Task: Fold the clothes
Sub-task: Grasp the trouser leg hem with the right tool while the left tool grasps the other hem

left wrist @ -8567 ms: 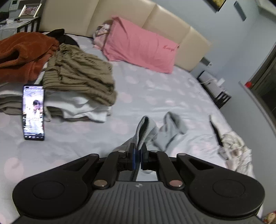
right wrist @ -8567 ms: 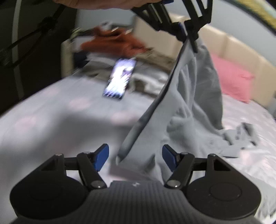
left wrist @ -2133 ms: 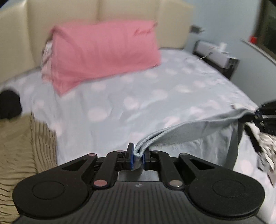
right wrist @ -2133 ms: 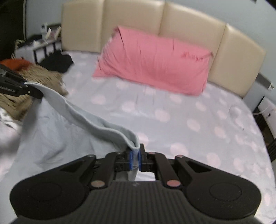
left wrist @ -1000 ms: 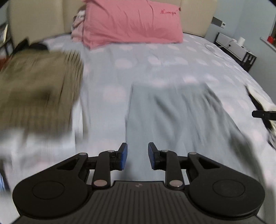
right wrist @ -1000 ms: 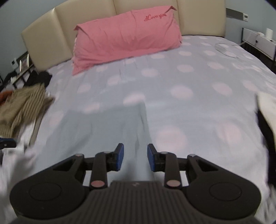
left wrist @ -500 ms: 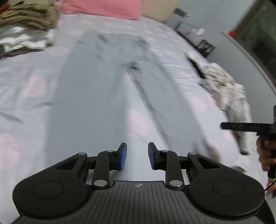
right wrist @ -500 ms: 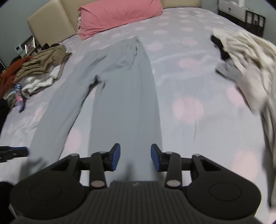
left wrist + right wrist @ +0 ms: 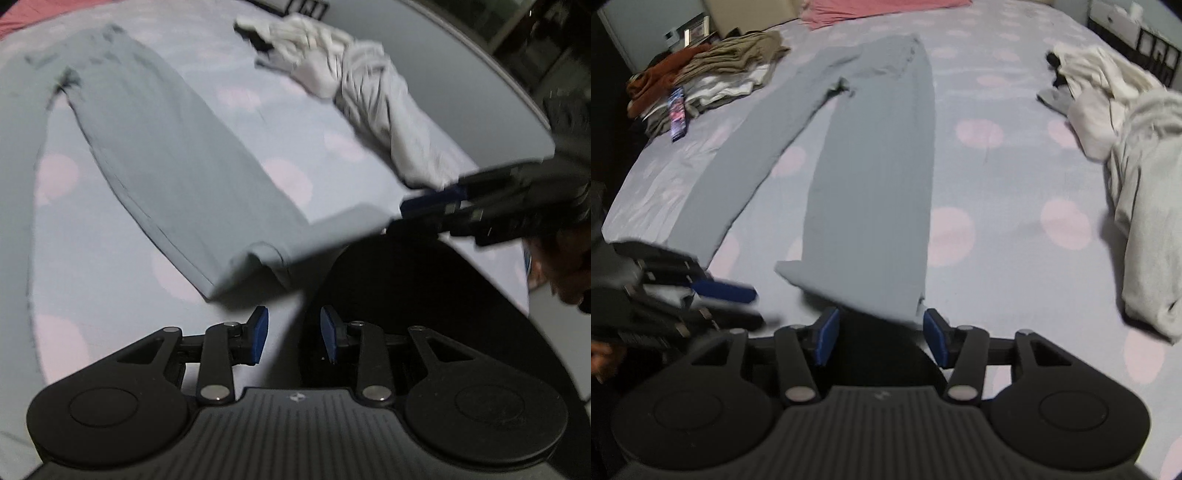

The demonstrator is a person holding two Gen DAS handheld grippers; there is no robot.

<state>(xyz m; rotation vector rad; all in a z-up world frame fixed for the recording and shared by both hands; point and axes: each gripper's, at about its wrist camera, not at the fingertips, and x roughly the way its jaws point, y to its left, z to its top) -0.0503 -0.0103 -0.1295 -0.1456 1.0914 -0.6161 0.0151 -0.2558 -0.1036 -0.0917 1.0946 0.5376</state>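
A phone (image 9: pixel 678 112) lies on the dotted bedsheet (image 9: pixel 979 192), a pink pillow (image 9: pixel 879 9) beyond.

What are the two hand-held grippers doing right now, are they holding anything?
Left hand-held gripper: jaws opening, nothing between them.
Right hand-held gripper: jaws opening, empty, at the cuff of the grey trousers.

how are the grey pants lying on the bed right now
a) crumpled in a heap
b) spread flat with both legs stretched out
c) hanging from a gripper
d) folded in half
b: the grey pants lie flat on the dotted bed sheet, both legs stretched toward the camera, and neither gripper holds them.
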